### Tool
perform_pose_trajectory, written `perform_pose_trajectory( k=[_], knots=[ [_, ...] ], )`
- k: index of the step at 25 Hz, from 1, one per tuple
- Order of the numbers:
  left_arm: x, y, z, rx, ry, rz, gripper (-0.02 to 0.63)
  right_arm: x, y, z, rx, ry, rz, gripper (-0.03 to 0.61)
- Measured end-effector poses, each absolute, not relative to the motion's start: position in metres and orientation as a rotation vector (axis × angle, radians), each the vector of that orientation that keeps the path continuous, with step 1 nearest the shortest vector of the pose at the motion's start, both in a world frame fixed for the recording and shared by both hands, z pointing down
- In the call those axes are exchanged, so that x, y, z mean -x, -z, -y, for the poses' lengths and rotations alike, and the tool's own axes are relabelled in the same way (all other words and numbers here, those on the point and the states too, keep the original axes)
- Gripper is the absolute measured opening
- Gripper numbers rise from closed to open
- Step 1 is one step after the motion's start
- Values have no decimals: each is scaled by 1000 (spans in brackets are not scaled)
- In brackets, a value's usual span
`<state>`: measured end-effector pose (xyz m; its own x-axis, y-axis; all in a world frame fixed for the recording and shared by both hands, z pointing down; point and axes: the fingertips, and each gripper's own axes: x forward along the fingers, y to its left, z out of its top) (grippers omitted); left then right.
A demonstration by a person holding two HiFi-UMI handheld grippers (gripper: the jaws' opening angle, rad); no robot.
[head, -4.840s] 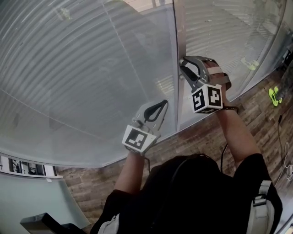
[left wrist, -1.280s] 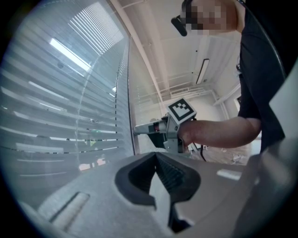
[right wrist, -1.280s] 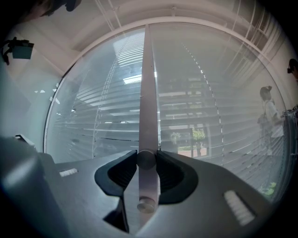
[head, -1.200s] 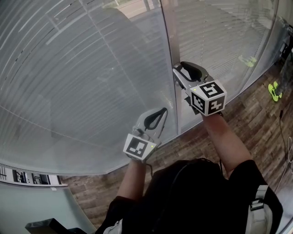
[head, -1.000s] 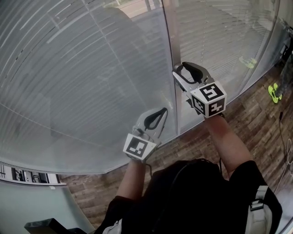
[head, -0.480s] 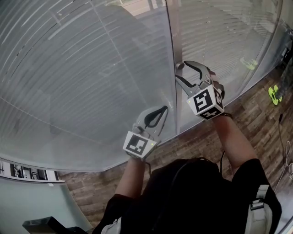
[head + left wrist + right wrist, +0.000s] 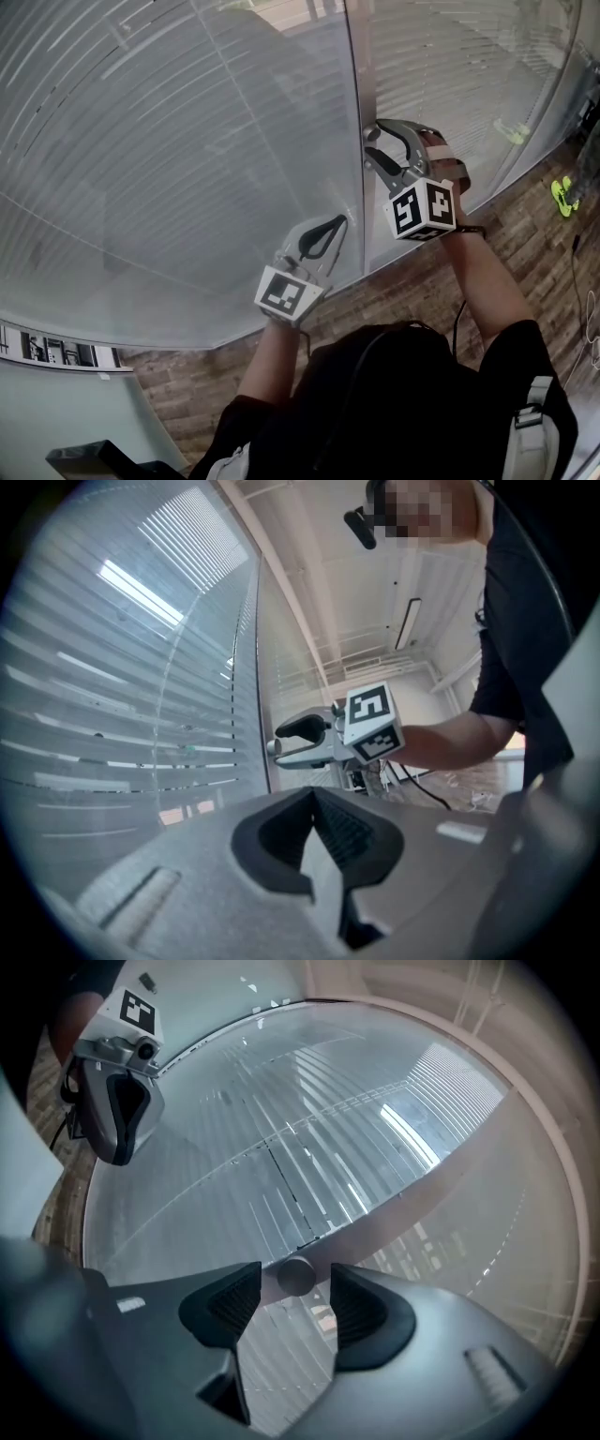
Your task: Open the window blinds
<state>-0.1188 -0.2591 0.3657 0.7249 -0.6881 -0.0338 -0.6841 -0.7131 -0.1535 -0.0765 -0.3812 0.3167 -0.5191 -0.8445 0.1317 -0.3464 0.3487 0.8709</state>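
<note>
Centre right, the right gripper (image 7: 371,139), jaws just opening, is straddling the knob (image 7: 298,1276) without pinching, probably readying a twist; the left gripper (image 7: 340,220) is idling closed, empty.

The blinds (image 7: 169,141) have smooth pale slats behind glossy glass (image 7: 450,84), the knob (image 7: 296,1276) is matt grey metal, the floor (image 7: 412,281) is rough brown plank, and the left gripper (image 7: 342,221) and right gripper (image 7: 372,138) are matt grey plastic.
</note>
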Motion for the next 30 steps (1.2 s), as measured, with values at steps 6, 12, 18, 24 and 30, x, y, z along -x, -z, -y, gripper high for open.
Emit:
perform_pose_trajectory(
  k=[6, 12, 18, 24, 30],
  knots=[
    [121, -366, 259, 2773, 40, -1119, 5, 80, -319, 382, -999, 1216, 1919, 209],
    [124, -366, 259, 2770, 39, -1128, 5, 80, -318, 384, -984, 1262, 1854, 130],
    [125, -366, 259, 2767, 42, -1125, 5, 79, -317, 384, -992, 1252, 1866, 127],
    [126, -366, 259, 2769, 42, -1132, 5, 79, -317, 385, -1011, 1203, 1917, 127],
    [127, -366, 259, 2771, 41, -1137, 5, 78, -314, 386, -1067, 1107, 2015, 127]
  ],
)
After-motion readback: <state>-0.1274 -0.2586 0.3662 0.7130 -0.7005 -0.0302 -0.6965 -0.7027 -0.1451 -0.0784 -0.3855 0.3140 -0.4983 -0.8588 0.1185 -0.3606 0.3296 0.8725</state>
